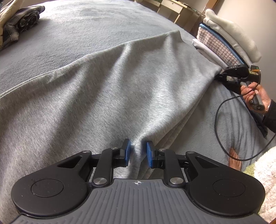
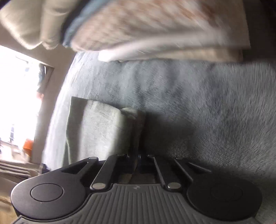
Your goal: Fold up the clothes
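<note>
Your left gripper pinched a bunched fold of the grey garment; your right gripper clamped its far corner. Garment lay stretched between them across the blue-grey blanket, beside the folded stack.

A home bedroom: bed spread with a grey fleece blanket, stack of folded laundry near the wall, bright window.

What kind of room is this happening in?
Most likely a bedroom: a wide blue-grey blanket covers what looks like a bed, with a stack of folded laundry at its edge and wooden shelving behind.
</note>
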